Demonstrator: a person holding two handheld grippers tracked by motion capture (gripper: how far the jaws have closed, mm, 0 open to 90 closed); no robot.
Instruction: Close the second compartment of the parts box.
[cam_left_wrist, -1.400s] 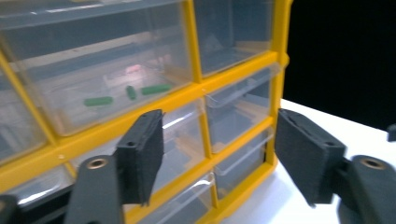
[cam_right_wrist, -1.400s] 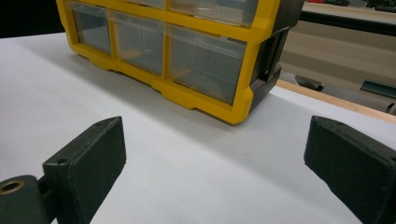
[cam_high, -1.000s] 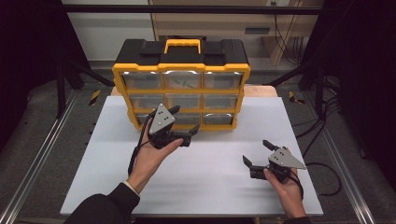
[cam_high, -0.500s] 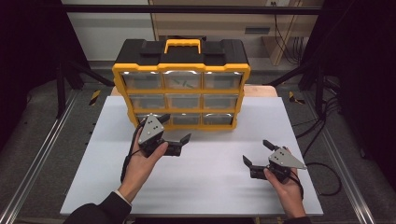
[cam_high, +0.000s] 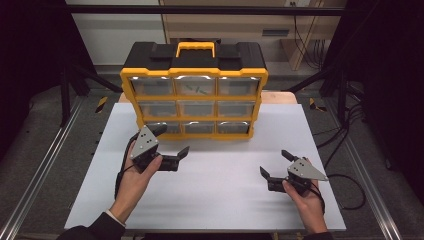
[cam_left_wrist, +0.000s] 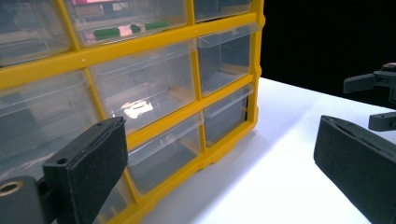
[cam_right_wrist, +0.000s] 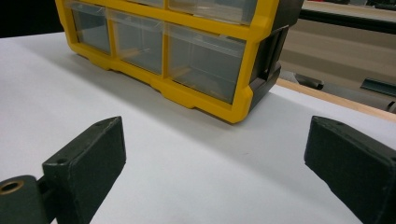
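The yellow drawer cabinet (cam_high: 194, 102) stands at upper centre of the high view on the white table (cam_high: 220, 190). The left gripper (cam_high: 172, 145), jaws spread wide and holding nothing, sits just before its lower-left drawers. The right gripper (cam_high: 274, 165), equally wide and empty, sits at lower right, well apart from the cabinet.

A yellow-framed plastic drawer cabinet (cam_high: 194, 102) with clear drawers and black top is shown on a white table (cam_high: 220, 190); black jaws are seen.

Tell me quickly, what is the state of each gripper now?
Left gripper: open, holding nothing, close to the drawer cabinet.
Right gripper: open, holding nothing, low over the white table.
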